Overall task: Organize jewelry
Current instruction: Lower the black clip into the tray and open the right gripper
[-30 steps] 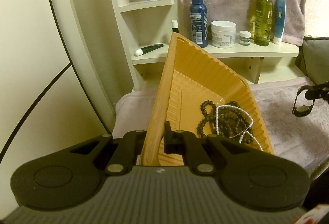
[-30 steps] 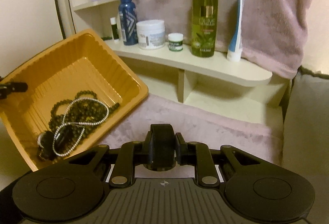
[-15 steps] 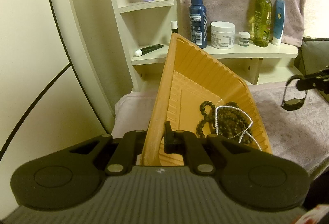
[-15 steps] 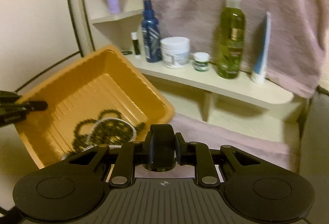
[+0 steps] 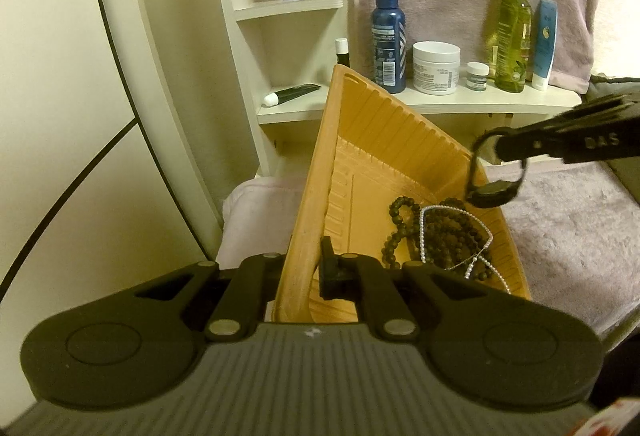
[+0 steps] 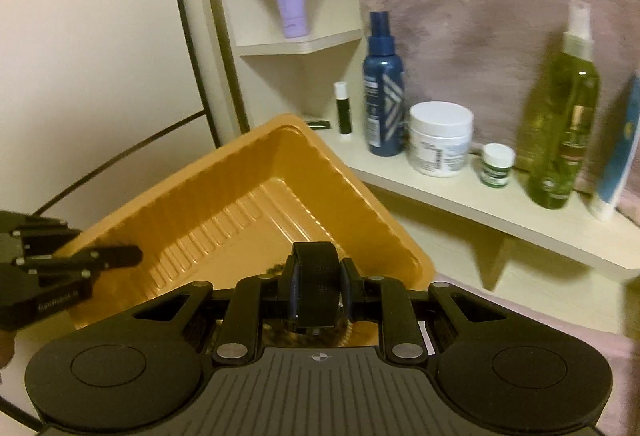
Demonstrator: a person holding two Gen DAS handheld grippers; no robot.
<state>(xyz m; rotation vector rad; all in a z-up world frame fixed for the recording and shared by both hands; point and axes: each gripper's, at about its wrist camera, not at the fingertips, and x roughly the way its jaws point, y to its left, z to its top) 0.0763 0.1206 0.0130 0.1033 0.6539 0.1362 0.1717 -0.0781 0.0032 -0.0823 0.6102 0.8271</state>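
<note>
Two grippers: left gripper (image 5: 305, 273) jaws clamp the tilted tray (image 5: 360, 139) rim; right gripper (image 6: 318, 290) jaws hold a watch (image 5: 494, 177) over it.

The tray (image 5: 384, 139) stands tilted, its open side clear from above and from the right, where bare cloth (image 5: 568, 232) lies. The left gripper (image 5: 304, 272) blocks its near rim. Behind it the shelf (image 5: 460, 103) is crowded with bottles (image 5: 389, 35) and a jar (image 5: 435, 67); shelving closes the left.

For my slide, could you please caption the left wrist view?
Left tool grips orange tray; right tool brings watch.
</note>
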